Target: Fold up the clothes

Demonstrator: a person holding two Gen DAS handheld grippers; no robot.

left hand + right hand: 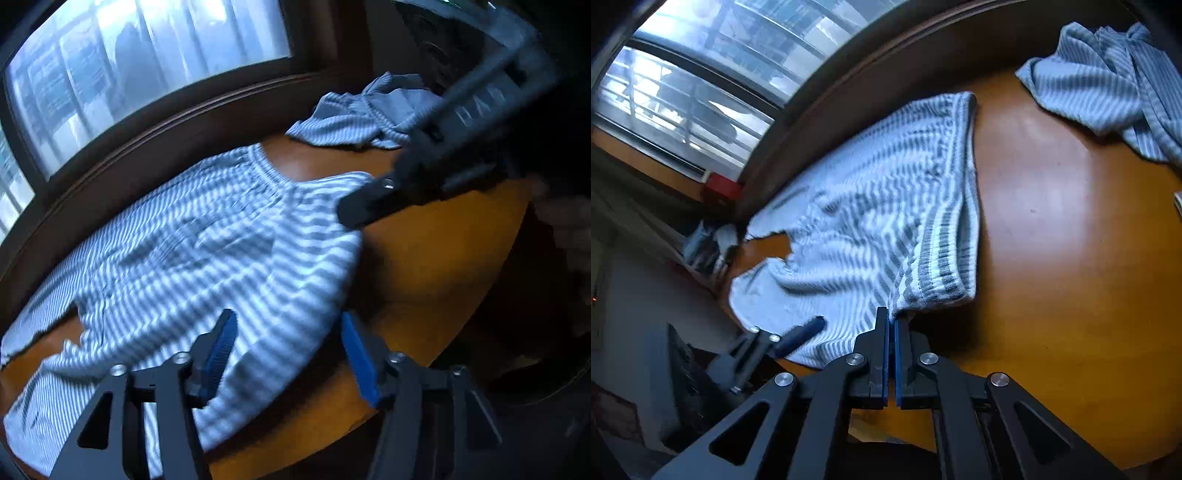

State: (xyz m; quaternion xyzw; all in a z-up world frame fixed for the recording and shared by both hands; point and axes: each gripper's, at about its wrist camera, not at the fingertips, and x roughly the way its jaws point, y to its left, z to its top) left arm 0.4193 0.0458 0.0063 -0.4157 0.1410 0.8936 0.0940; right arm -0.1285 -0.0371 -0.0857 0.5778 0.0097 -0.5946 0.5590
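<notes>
A grey-and-white striped pair of shorts (pixel 207 251) lies spread on the orange wooden table (pixel 436 251); it also shows in the right wrist view (pixel 871 206). My left gripper (pixel 288 332) is open, its blue pads over the near hem of the shorts. My right gripper (pixel 891 321) is shut on the near corner of the shorts' ribbed waistband (pixel 942 269); in the left wrist view it (pixel 351 212) reaches in from the right onto that waistband corner. The left gripper (pixel 798 336) shows at lower left in the right wrist view.
A second striped garment (pixel 362 114) lies crumpled at the far end of the table (pixel 1052 221), also in the right wrist view (pixel 1108 85). A dark wooden window frame (pixel 166 122) runs along the table's far side.
</notes>
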